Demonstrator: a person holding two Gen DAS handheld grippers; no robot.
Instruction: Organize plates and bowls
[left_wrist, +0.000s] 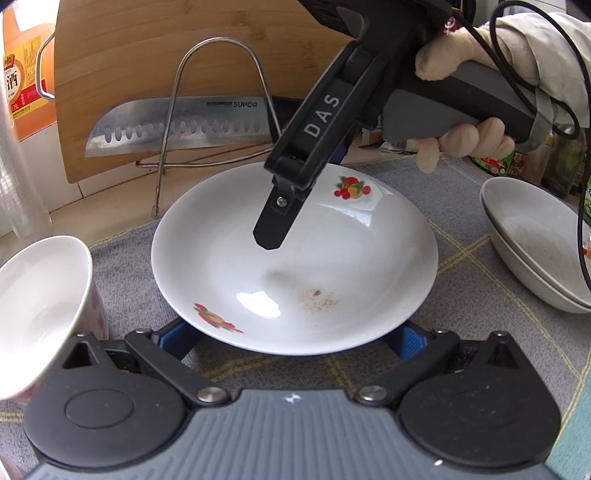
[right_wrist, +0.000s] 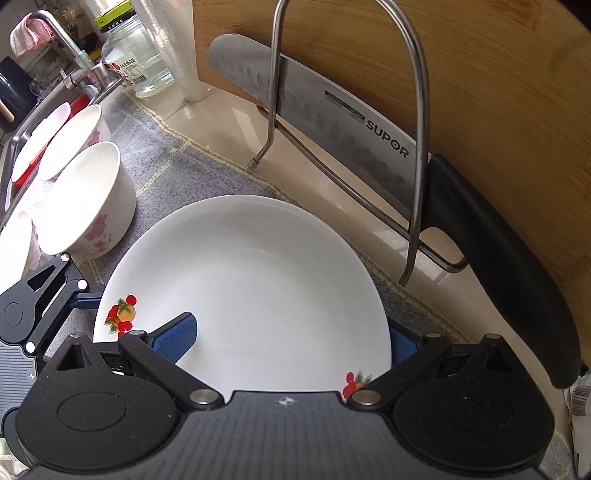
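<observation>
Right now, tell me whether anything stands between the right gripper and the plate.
Nothing visible does. The right gripper is open and straddles the plate at its rim: one blue pad lies over the inside, the other beyond the edge. The bowls stand apart from it on the mat.

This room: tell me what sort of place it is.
Most likely a home kitchen counter: a faucet over a sink, a kitchen knife racked against a wooden cutting board, and a used plate on a cloth.
</observation>
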